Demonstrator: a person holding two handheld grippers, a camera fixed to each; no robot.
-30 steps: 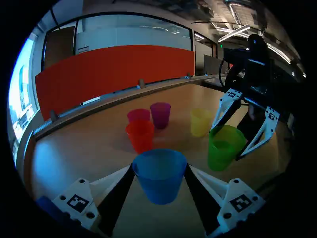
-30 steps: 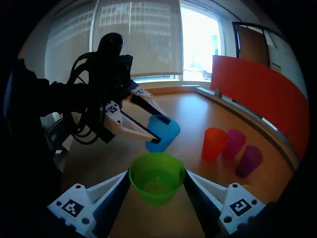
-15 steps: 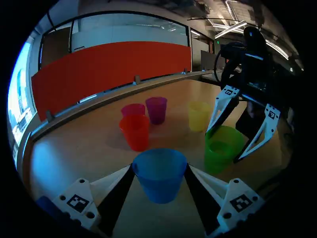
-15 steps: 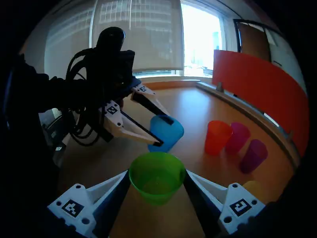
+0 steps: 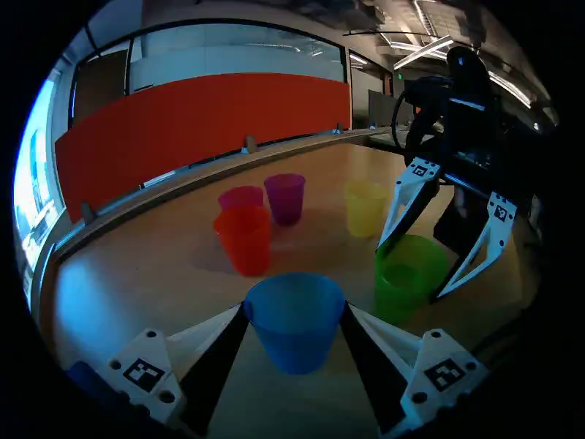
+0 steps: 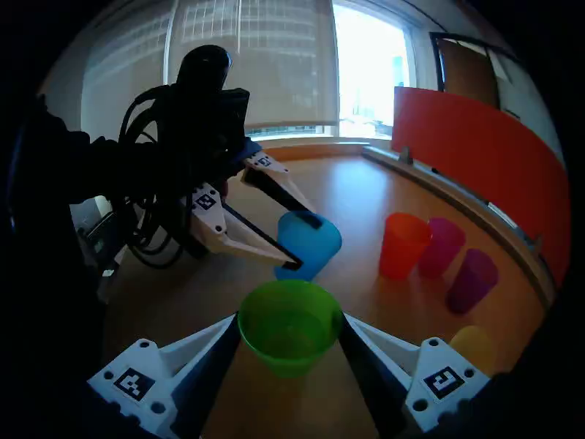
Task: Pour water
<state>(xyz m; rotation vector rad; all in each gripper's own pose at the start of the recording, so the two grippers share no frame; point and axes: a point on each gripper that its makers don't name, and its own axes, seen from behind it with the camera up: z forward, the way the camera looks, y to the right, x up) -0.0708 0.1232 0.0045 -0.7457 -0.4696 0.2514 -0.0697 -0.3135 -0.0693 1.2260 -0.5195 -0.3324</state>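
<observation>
Left gripper (image 5: pixel 294 316): both fingers clamped on the blue cup (image 5: pixel 295 344), one per side, just under the rim, cup upright between them. In the right gripper view it comes in from the left, held by a person in a dark sleeve (image 6: pixel 58 175) with black cables looped off the body, fingers angled down to the right.

Right gripper (image 6: pixel 290 325): same grip on the green cup (image 6: pixel 290 351), both fingers pressed on its sides, cup upright. In the left gripper view it sits at right, reaching down from the upper right.

All cups are tapered, smooth, translucent plastic. The table (image 5: pixel 146 256) is matte light wood, with a red panel (image 5: pixel 197 124) along its far edge.

On the table, left to right in the left gripper view: orange cup (image 5: pixel 243 238) with pink cup (image 5: pixel 240 196) just behind it, purple cup (image 5: pixel 284 197) beside the pink one, yellow cup (image 5: pixel 365 207) standing apart, near the green cup.

Contents: green cup's inside is visible down to the base, can't tell if there's water. Blue cup's inside isn't readable. The four standing cups: can't tell.
</observation>
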